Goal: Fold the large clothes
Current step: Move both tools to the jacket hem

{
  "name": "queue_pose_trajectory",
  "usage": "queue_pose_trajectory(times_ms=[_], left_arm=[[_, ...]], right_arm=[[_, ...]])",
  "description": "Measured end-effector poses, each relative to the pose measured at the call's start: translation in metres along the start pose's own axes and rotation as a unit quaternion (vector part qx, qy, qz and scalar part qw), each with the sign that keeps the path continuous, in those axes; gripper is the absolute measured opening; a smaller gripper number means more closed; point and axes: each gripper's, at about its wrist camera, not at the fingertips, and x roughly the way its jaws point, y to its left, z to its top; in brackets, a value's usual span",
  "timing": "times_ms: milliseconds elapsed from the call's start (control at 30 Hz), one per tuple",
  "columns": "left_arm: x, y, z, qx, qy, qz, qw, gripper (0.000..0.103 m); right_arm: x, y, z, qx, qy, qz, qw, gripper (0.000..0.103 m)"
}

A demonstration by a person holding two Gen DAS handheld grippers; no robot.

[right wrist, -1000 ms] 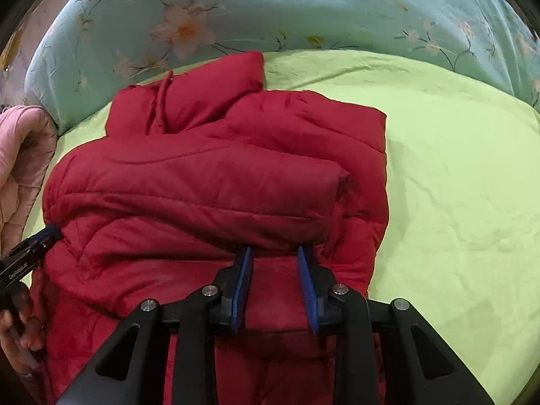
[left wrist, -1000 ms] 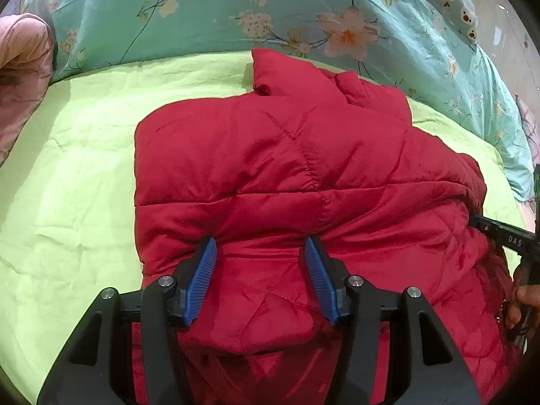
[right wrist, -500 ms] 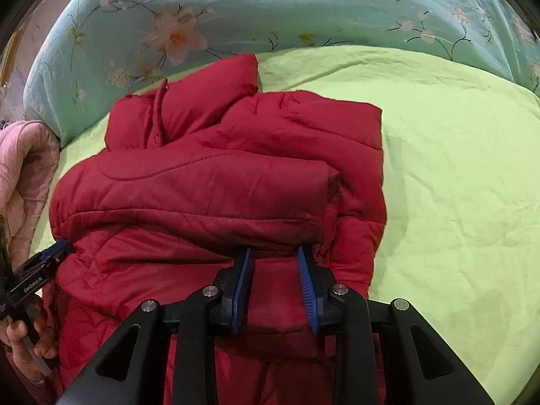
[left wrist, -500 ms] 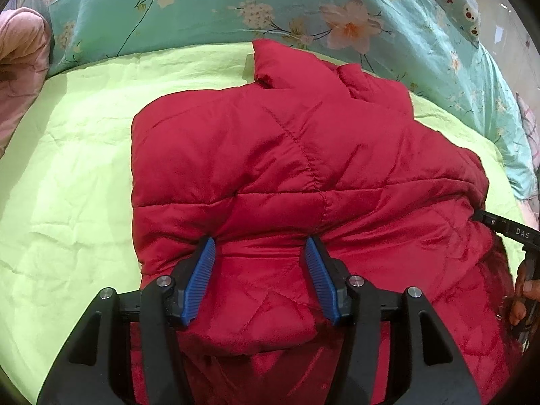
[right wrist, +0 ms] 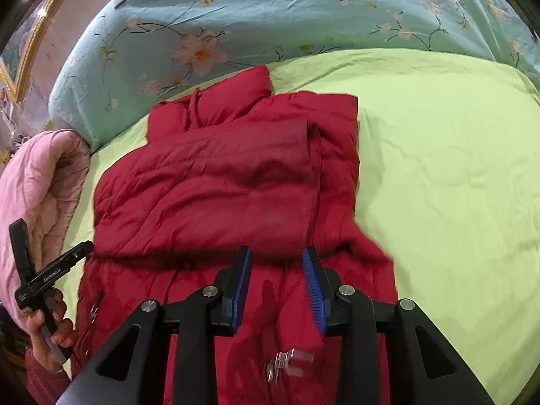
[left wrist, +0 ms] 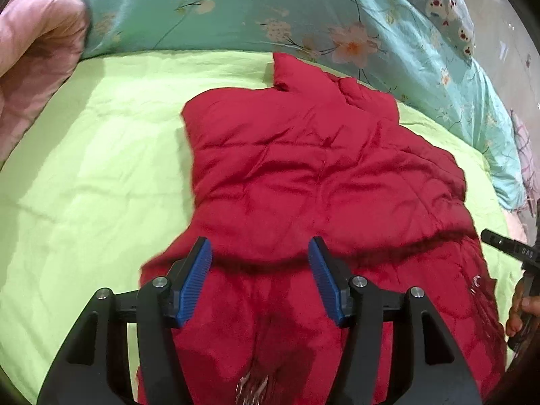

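A red quilted puffer jacket [left wrist: 320, 175] lies on the lime-green bed sheet [left wrist: 94, 175], collar toward the far pillow, its sleeves folded across the body. It also shows in the right wrist view [right wrist: 216, 185]. My left gripper [left wrist: 260, 283] is open and empty, hovering over the jacket's near hem part. My right gripper [right wrist: 276, 287] is open and empty above the same lower part. The left gripper also shows at the left edge of the right wrist view [right wrist: 81, 249], and the right gripper at the right edge of the left wrist view [left wrist: 489, 239].
A teal floral duvet [left wrist: 270, 10] lies along the far side of the bed. A pink quilt [left wrist: 33, 54] is bunched at the left. Bare green sheet [right wrist: 455, 185] lies right of the jacket. Small clear tags [right wrist: 290, 364] hang near the hem.
Both grippers have pulled back and risen away from the jacket. The right gripper's jaws have widened. The jacket's lower part now lies flat and spread toward me.
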Motion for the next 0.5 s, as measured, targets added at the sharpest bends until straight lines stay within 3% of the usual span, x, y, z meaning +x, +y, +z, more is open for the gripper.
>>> queue_pose_trajectory(times_ms=[500], left_arm=[[-0.066,0.030,-0.075,-0.033,0.005,-0.002,0.9995,0.059]], right_arm=[[-0.055,-0.023,-0.074,0.017,0.013,0.013,1.000,0.046]])
